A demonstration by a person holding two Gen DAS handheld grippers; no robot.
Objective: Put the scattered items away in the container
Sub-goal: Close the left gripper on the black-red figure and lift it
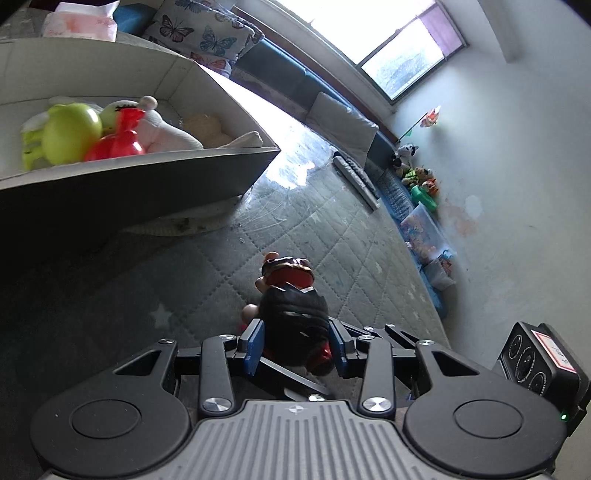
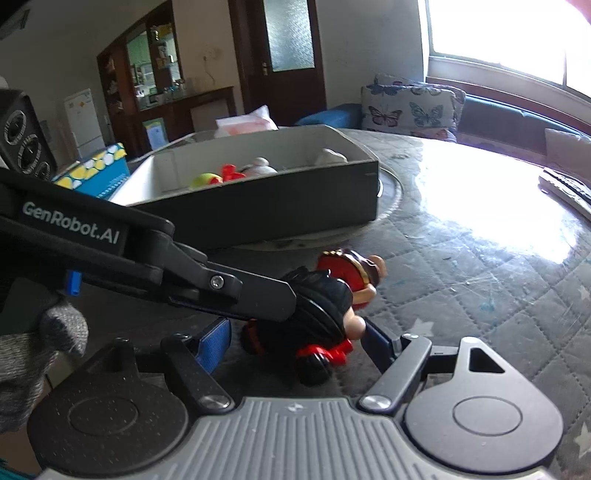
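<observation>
The left hand-held gripper (image 1: 295, 345), clamped on the black-and-red doll (image 1: 291, 306) over the tabletop (image 1: 332, 229), should carry it high toward the toy-filled box (image 1: 147, 166) at ten o'clock, while the right hand-held gripper (image 2: 295, 343) stays apart and clear

A butterfly-print cushion (image 2: 410, 107) leaned at the far edge of the quilted grey mat (image 1: 332, 236), w/ a blue cushion (image 2: 328, 115) just beside it; a pink-and-white tissue pack (image 1: 79, 20) sat behind the box; two remote controls (image 1: 356, 177) lay side by side on the mat near the window side; bright window (image 1: 373, 33) threw glare across the mat; along the wall stood small plush toys (image 1: 410, 166), a green cup (image 1: 424, 195) and clear plastic bins (image 1: 421, 225); a dark wood door (image 2: 288, 48), a cabinet (image 2: 147, 62) and a white fridge (image 2: 83, 118) stood in the bkgd; a blue-and-yellow carton (image 2: 96, 171) sat nr the left.
</observation>
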